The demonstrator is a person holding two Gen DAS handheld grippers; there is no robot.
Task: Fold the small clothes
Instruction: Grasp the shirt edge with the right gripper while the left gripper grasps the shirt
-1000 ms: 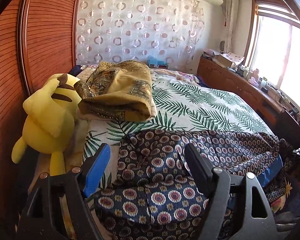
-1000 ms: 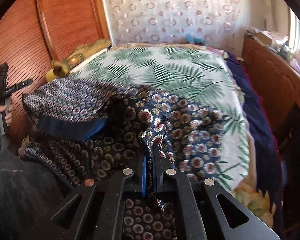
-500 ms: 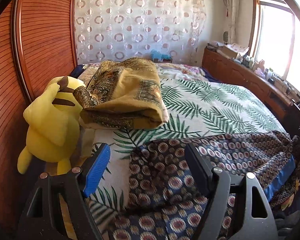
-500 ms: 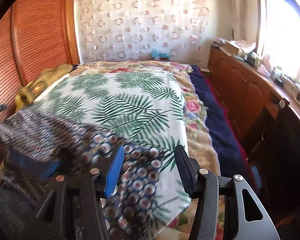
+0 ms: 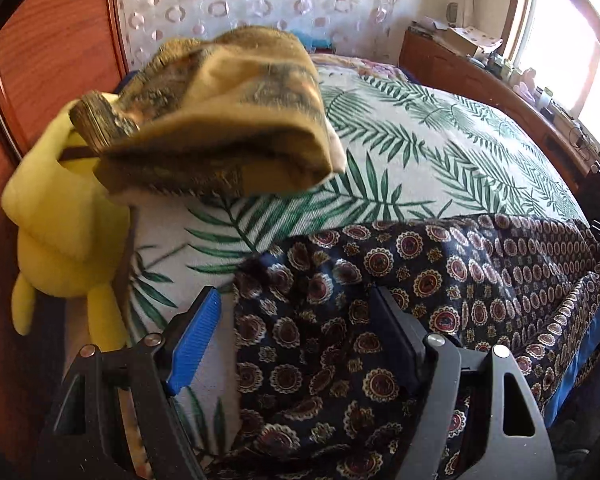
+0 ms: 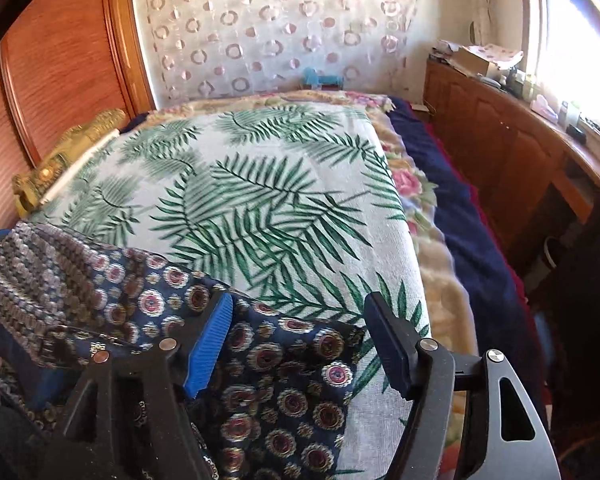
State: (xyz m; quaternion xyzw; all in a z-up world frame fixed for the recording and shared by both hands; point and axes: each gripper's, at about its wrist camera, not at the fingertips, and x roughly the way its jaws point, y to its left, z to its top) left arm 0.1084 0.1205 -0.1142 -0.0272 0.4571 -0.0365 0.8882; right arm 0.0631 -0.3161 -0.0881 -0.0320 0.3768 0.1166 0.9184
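A navy garment with round medallion print [image 5: 440,280] lies spread across the near edge of the bed; it also shows in the right wrist view [image 6: 148,304]. A blue lining strip [image 5: 580,360] shows along its right side. My left gripper [image 5: 296,332] is open and empty, jaws straddling the garment's left corner just above the cloth. My right gripper [image 6: 300,340] is open and empty, over the garment's right corner.
The bed has a palm-leaf cover [image 6: 268,184]. A folded mustard patterned cloth [image 5: 228,108] sits on the cover at the left, beside a yellow plush toy [image 5: 60,220]. A wooden wardrobe [image 6: 60,60] stands left, a wooden dresser [image 6: 500,132] right.
My right gripper let go of the navy garment and opened, then stayed over its right corner. My left gripper stayed open and moved forward and lower toward the mustard cloth.
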